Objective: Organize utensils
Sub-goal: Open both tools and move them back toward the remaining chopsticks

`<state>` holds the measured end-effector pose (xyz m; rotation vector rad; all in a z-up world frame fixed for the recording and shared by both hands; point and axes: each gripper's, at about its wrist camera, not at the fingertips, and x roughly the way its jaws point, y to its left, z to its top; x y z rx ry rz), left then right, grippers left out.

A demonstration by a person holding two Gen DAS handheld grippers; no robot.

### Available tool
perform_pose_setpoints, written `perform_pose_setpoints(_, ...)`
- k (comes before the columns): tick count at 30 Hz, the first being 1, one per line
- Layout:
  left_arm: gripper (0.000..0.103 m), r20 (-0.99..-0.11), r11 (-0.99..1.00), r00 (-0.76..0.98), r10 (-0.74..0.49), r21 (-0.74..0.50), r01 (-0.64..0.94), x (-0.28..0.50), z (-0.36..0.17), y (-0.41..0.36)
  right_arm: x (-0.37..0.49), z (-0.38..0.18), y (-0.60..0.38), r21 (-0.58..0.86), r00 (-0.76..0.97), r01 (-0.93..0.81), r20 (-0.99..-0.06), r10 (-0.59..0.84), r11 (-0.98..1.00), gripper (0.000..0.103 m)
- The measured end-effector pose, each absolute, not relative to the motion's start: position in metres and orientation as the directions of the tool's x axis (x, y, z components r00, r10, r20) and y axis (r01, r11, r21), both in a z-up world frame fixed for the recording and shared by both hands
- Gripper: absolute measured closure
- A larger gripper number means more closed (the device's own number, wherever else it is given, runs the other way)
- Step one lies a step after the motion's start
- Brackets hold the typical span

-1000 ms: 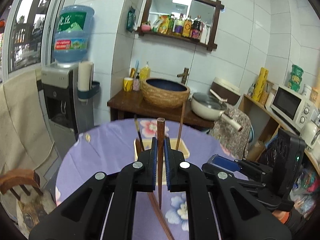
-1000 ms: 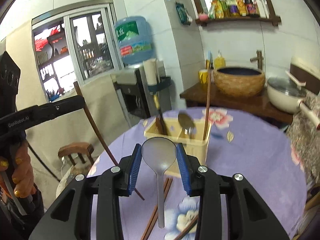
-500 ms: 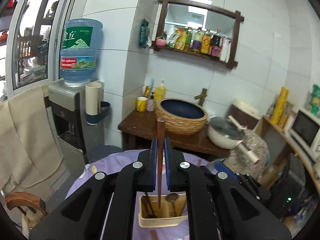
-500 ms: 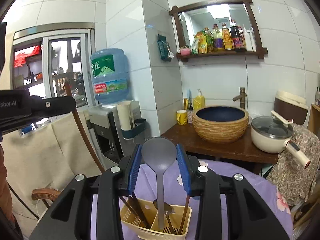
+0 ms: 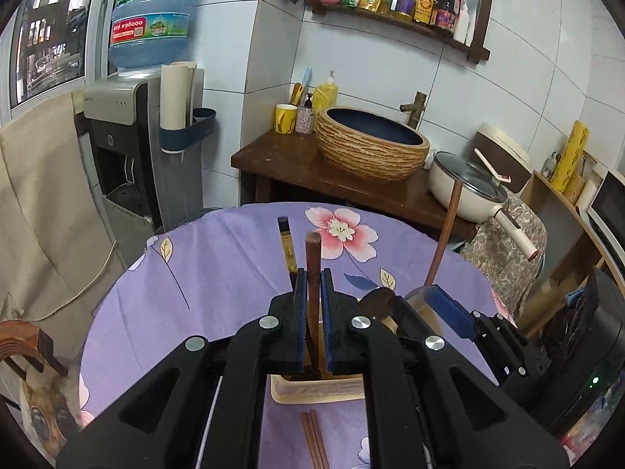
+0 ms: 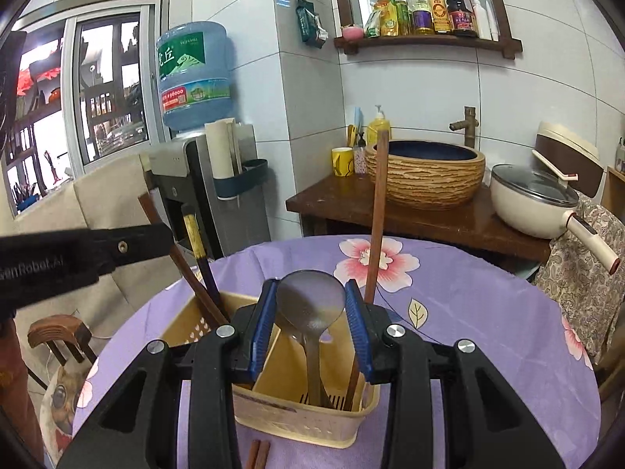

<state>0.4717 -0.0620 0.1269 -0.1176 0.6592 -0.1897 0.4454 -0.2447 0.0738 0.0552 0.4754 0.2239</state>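
Bottle (image 6: pixel 193 74) label (partly): "TIGER HILL".

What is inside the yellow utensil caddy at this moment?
The yellow caddy has two compartments. The left one holds a black-handled utensil and the brown chopstick going in. The right one holds a spoon and an upright chopstick. The hand-held grippers hide the bottoms.

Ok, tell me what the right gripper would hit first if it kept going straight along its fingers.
Probably the yellow utensil basket. The right gripper, shut on a metal spoon, points down into its right compartment, so the spoon handle would likely meet the basket floor first. Depth is hard to judge.
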Motion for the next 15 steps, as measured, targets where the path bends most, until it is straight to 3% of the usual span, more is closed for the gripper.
perform_pose_setpoints(4,0.096,-0.589,0.973,0.777,-0.223,-0.187,0.137,0.472,0.121,-0.059,0.448,0.066,-0.244,0.099,0.859,-0.202,-0.46,0.225,0.974,0.067)
perform_pose_setpoints(6,0.095,-0.584,0.97,0.778,-0.234,-0.2,0.141,0.47,0.123,-0.056,0.445,0.065,-0.244,0.09,0.865,-0.201,-0.451,0.22,0.975,0.06)
perform_pose_setpoints(8,0.087,-0.572,0.967,0.782,-0.247,-0.203,0.157,0.462,0.127,-0.053,0.44,0.065,-0.246,0.08,0.876,-0.196,-0.433,0.211,0.977,0.055)
perform_pose_setpoints(10,0.059,-0.538,0.967,0.807,-0.243,-0.195,0.162,0.446,0.134,-0.049,0.433,0.066,-0.25,0.083,0.882,-0.202,-0.417,0.218,0.976,0.051)
perform_pose_setpoints(12,0.041,-0.497,0.968,0.835,-0.236,-0.195,0.157,0.428,0.139,-0.044,0.424,0.068,-0.254,0.093,0.887,-0.208,-0.401,0.228,0.974,0.048)
perform_pose_setpoints(15,0.032,-0.465,0.97,0.856,-0.228,-0.185,0.158,0.396,0.133,-0.034,0.403,0.07,-0.264,0.103,0.898,-0.2,-0.38,0.224,0.974,0.044)
